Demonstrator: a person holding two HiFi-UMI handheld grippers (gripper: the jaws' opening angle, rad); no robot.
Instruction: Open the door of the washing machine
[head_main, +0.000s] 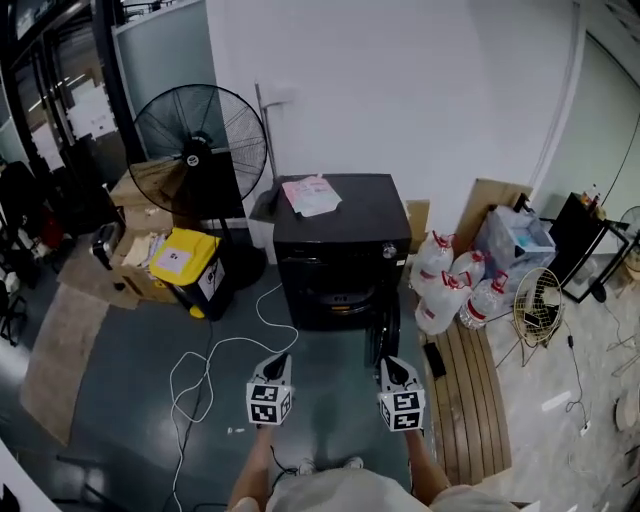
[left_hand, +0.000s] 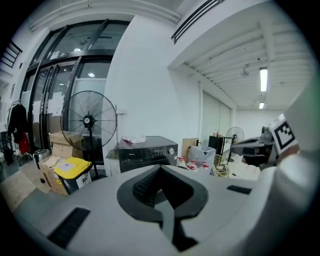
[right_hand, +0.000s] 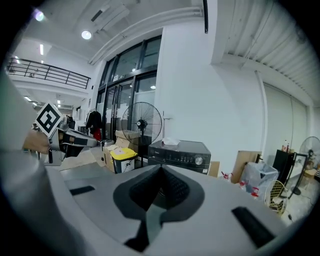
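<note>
The black washing machine (head_main: 340, 240) stands on the floor at twelve o'clock from both grippers, well apart from them; its door (head_main: 384, 335) seems swung out at its five o'clock corner; the left gripper (head_main: 281, 358) and right gripper (head_main: 388, 362) have jaws pressed together, gripping and touching nothing.

Floor (head_main: 330, 395) open before washing machine (head_main: 345, 240); fan (head_main: 200, 150), bottles (head_main: 450, 285) flank.

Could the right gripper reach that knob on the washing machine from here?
Probably not yet: the right gripper hangs well short of the knob, though nothing stands between them; a step forward should do.
</note>
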